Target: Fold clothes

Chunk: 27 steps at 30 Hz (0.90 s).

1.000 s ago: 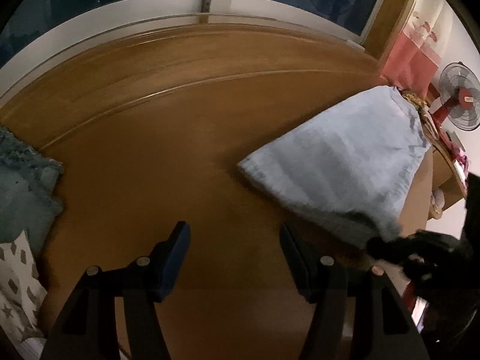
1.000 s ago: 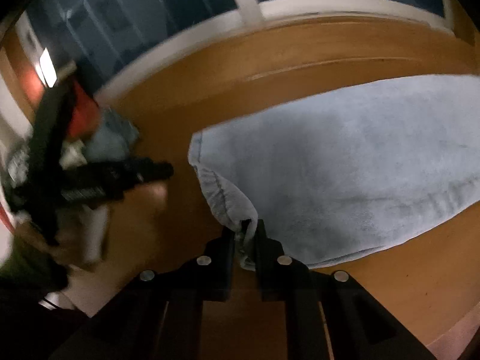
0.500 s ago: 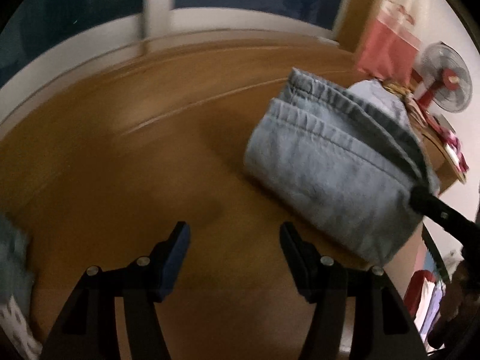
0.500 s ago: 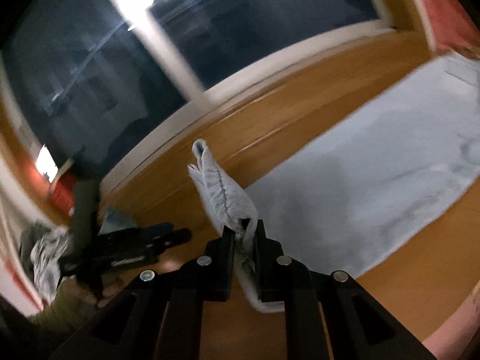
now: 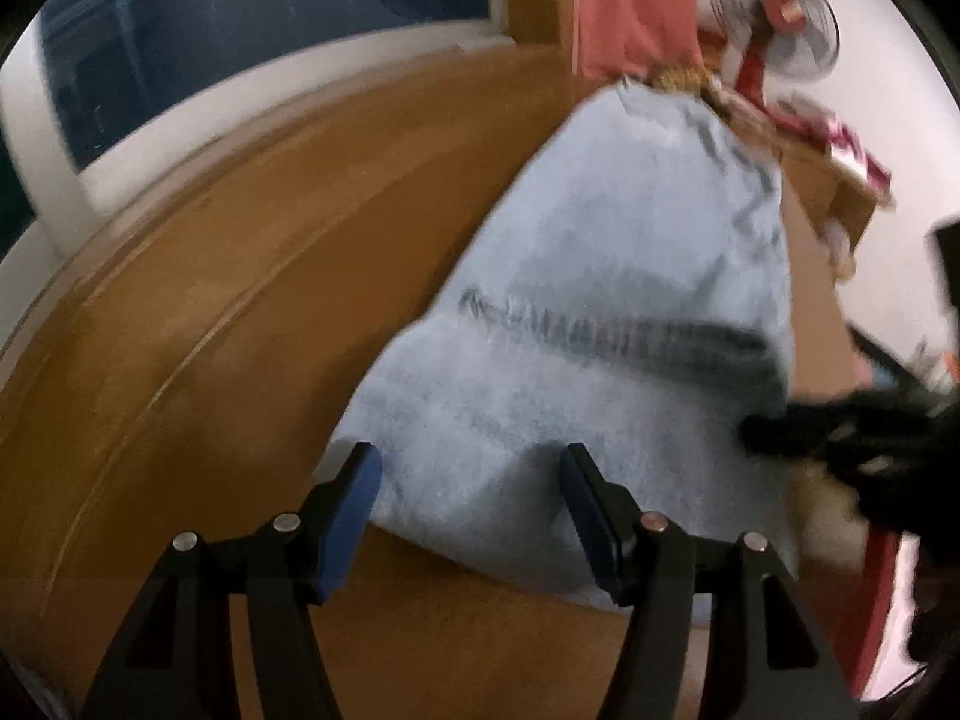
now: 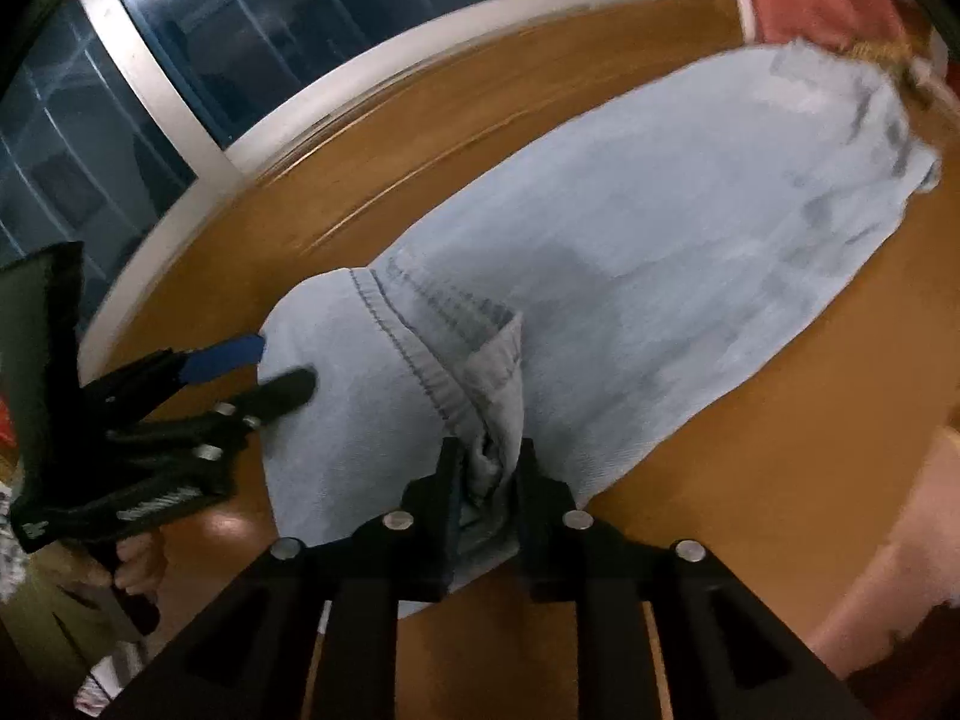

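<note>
A light blue denim garment (image 5: 600, 300) (image 6: 660, 228) lies on the wooden table (image 5: 210, 330), its near end folded over onto itself with a stitched hem on top. My right gripper (image 6: 486, 462) has its jaws opening; a bunched piece of the hem sits loosely between them. It appears as a dark blur (image 5: 840, 426) in the left wrist view. My left gripper (image 5: 471, 480) stands open, low over the folded end, its blue pads either side of the cloth without pressing it. The right wrist view shows it (image 6: 264, 372) at the fold's left edge.
A dark window with a white frame runs along the table's far side (image 6: 180, 96). A fan (image 5: 774, 30), a red cloth (image 5: 630, 0) and clutter stand at the far right. A hand (image 6: 135, 564) holds the left gripper. Bare wood (image 6: 780, 480) lies right of the garment.
The right gripper carried the hem over and laid it onto the garment, and its jaws have widened. The left gripper swept right, from bare table to the folded end.
</note>
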Motion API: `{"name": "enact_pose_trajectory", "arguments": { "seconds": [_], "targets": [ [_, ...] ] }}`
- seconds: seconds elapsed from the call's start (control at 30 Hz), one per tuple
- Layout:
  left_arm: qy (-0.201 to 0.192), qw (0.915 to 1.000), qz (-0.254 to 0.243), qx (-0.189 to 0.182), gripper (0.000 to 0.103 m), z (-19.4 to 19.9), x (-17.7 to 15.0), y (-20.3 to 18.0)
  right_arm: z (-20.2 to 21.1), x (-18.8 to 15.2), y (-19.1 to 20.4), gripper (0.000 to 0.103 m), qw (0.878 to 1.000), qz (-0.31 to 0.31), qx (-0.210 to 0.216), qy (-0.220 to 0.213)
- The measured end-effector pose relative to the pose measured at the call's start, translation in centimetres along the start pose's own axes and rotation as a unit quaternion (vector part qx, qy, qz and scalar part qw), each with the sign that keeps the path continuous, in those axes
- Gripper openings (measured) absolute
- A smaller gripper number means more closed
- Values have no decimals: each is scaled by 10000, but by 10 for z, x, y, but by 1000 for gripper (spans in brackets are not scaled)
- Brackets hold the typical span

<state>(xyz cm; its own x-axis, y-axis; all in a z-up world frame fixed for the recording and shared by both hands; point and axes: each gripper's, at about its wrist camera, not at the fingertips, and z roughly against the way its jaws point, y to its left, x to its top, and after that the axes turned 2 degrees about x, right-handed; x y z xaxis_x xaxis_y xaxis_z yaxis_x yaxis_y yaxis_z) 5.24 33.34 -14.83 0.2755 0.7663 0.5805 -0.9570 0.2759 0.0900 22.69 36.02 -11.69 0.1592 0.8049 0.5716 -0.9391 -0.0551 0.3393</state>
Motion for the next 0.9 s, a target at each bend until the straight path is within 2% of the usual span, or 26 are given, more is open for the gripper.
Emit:
{"name": "enact_pose_trajectory", "arguments": {
  "seconds": [0.07,0.13,0.2,0.27,0.4,0.5,0.63,0.77,0.87,0.9],
  "targets": [
    [109,9998,-148,67,61,-8,-3,-3,11,1,8,22,9986,153,-439,-267],
    [73,9997,-214,61,61,-6,-4,-2,24,-2,19,23,9958,371,-637,-537],
    [98,9998,-195,43,61,-5,-4,-1,26,-4,30,23,9955,624,-387,-602],
    [101,9997,-232,73,61,-4,-4,-2,14,-4,42,23,9937,990,-211,-488],
    [97,9997,-223,63,61,-3,-7,-3,-19,-11,44,22,9934,1134,-177,7],
    [112,9998,-190,33,61,-1,-6,-6,-22,-19,46,22,9898,1394,-279,52],
    [212,9995,-223,-11,62,6,-14,-29,-11,-33,46,22,9823,1780,-522,253],
    [249,9985,-420,-239,63,26,-36,-62,8,-47,32,22,9801,1830,-647,406],
    [234,9965,-407,-686,63,40,-43,-74,22,-53,24,22,9819,1684,-749,436],
    [200,9949,-268,-946,63,46,-40,-71,26,-53,22,22,9836,1580,-756,421]
  ]
}}
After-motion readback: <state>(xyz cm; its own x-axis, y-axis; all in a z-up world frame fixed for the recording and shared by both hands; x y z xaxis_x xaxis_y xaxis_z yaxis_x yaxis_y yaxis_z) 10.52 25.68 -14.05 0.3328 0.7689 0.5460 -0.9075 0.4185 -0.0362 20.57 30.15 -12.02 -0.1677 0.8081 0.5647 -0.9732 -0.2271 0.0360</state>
